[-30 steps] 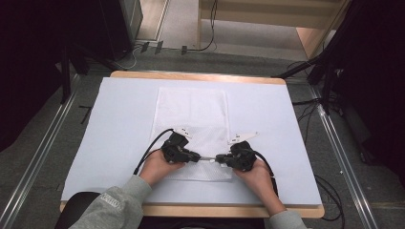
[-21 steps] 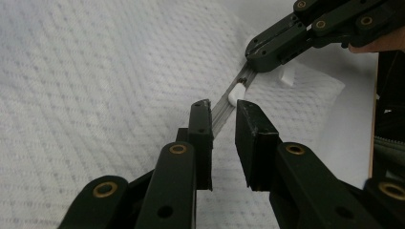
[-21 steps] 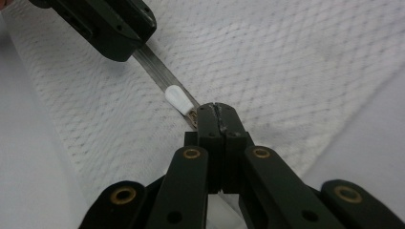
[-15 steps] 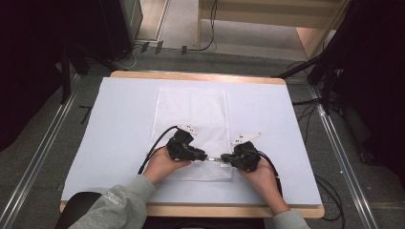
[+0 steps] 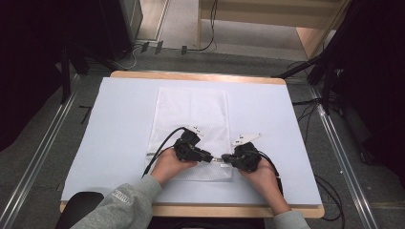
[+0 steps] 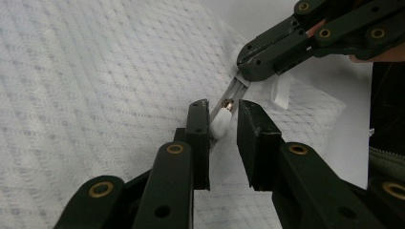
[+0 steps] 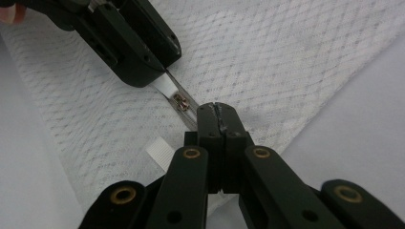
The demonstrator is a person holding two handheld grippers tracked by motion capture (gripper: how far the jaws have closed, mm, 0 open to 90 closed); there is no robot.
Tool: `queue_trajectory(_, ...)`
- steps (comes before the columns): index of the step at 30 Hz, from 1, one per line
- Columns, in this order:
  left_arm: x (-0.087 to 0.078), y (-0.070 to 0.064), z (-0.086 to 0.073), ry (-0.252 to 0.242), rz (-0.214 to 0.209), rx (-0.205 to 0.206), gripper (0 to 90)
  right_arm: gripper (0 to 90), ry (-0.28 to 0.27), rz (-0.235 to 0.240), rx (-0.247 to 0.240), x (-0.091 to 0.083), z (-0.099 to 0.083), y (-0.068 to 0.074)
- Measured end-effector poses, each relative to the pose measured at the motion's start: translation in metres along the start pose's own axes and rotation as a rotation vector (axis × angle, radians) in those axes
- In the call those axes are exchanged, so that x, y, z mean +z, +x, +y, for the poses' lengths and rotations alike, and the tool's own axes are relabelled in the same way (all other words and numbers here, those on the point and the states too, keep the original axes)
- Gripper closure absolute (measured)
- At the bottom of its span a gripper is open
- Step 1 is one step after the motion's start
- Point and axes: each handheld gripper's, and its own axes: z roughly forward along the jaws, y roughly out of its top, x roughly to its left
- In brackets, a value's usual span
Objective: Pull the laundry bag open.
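Note:
A white mesh bag (image 5: pixel 191 114) lies flat on the white table (image 5: pixel 119 124), its zipper along the near edge. My right gripper (image 5: pixel 228 160) is shut on the zipper strip's end (image 7: pixel 191 117), near the bag's right corner. The small brass slider (image 7: pixel 181 101) sits just in front of its tips. From the slider a white pull tab (image 6: pixel 219 126) runs between the jaws of my left gripper (image 6: pixel 223 107). Those jaws stand slightly apart, the tab resting against one of them with a thin gap on the other side. The two grippers' tips nearly meet.
A small white label (image 7: pixel 160 153) sticks out of the bag's edge beside my right gripper. Cables trail from both grippers over the table. The table's near wooden edge (image 5: pixel 191 211) lies just behind the hands; dark equipment and floor rails surround the table.
Both grippers have shifted to the right along the bag's near edge and stayed tip to tip. The bag has not moved.

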Motion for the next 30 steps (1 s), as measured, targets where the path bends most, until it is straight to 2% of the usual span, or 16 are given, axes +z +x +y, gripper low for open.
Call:
queue_trajectory(5, 0.004, -0.005, 0.001, 0.008, -0.001, 0.024, 77.7, 90.0, -0.004, -0.007, -0.003, 0.0, 0.0, 0.001)
queue_trajectory(10, 0.011, -0.01, 0.001, 0.004, 0.027, 0.062, 82.0, 90.0, -0.007, -0.01, -0.001, 0.0, -0.001, 0.001)
queue_trajectory(14, 0.012, -0.011, 0.001, 0.005, 0.031, 0.077, 86.8, 90.0, -0.009, -0.01, -0.003, 0.0, -0.001, 0.001)
queue_trajectory(17, 0.011, -0.009, 0.002, 0.01, 0.017, 0.064, 87.7, 90.0, -0.013, -0.007, -0.007, 0.0, -0.002, 0.001)
queue_trajectory(22, 0.009, -0.001, 0.002, 0.012, -0.034, 0.01, 87.9, 90.0, -0.023, -0.008, -0.036, 0.0, -0.004, 0.001)
queue_trajectory(28, 0.005, 0.002, 0.002, 0.023, -0.053, -0.012, 88.0, 90.0, -0.032, -0.009, -0.059, 0.0, -0.005, 0.001)
queue_trajectory(30, 0.004, 0.002, 0.002, 0.025, -0.045, -0.009, 88.1, 90.0, -0.037, -0.006, -0.063, 0.001, -0.005, 0.001)
